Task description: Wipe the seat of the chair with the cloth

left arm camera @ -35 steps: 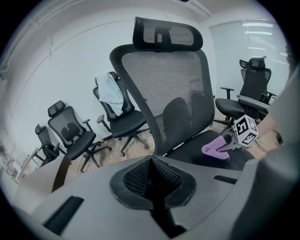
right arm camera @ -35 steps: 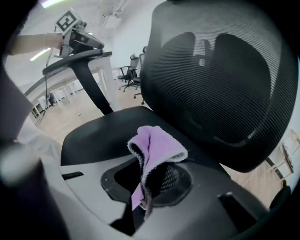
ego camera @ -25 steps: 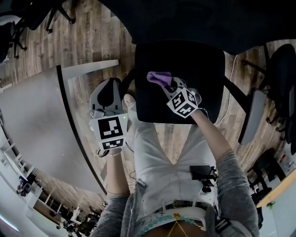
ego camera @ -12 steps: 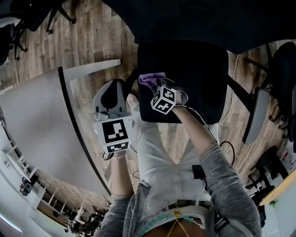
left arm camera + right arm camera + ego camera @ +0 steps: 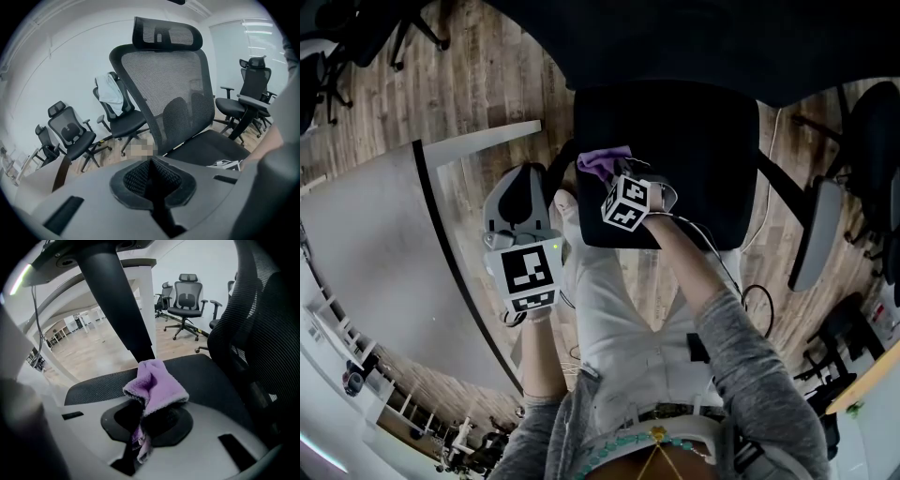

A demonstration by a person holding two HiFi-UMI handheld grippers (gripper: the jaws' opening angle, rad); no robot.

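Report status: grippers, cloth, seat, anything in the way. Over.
Right gripper shut on purple cloth, over seat, left side. Left gripper shut, empty, off the seat. Nothing seen blocking.

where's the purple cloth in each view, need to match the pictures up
Head view: the purple cloth is left of centre, by the seat's left edge, just beyond the right gripper.
Left gripper view: not in it.
Right gripper view: centre of the picture, pinched in that gripper's tongs, bunched up over the seat.
Shared landmark: the black chair seat, seen in all three views.
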